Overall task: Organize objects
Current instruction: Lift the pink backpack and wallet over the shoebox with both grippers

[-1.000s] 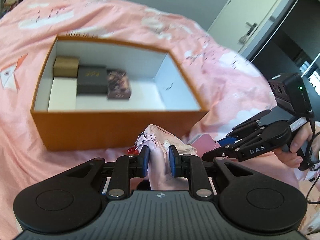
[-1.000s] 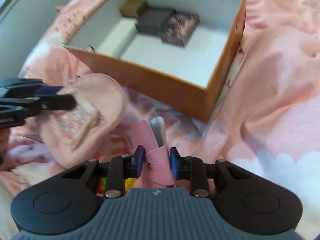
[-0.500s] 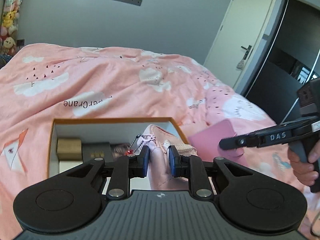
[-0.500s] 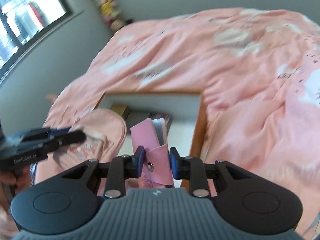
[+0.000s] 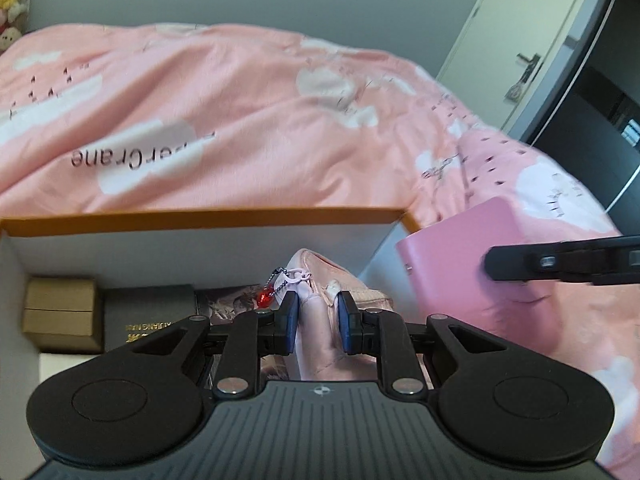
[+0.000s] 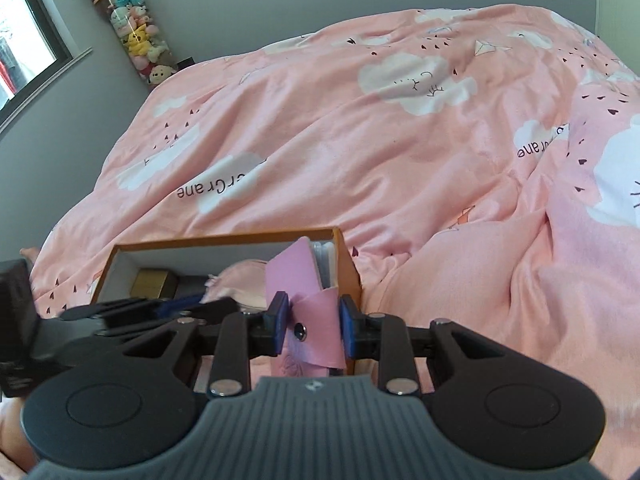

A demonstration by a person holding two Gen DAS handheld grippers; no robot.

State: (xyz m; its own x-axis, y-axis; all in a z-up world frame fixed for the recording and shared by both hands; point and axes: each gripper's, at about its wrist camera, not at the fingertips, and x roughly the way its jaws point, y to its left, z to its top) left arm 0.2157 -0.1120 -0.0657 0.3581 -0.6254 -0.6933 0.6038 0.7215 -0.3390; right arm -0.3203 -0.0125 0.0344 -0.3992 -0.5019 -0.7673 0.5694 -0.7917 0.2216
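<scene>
Three small boxes [image 5: 120, 316] already lie in the orange box [image 5: 200, 216], lower left of the frame. My left claw [image 5: 316, 322] grips the pink pouch [image 5: 320, 280] above it; my right claw [image 6: 312, 326] grips the pink notebook [image 6: 296, 276] at its right wall, both still unplaced.

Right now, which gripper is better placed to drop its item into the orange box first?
Left. The left gripper holds the pink pouch already over the orange box interior, while the right gripper holds the pink card holder near the box's right wall.
</scene>
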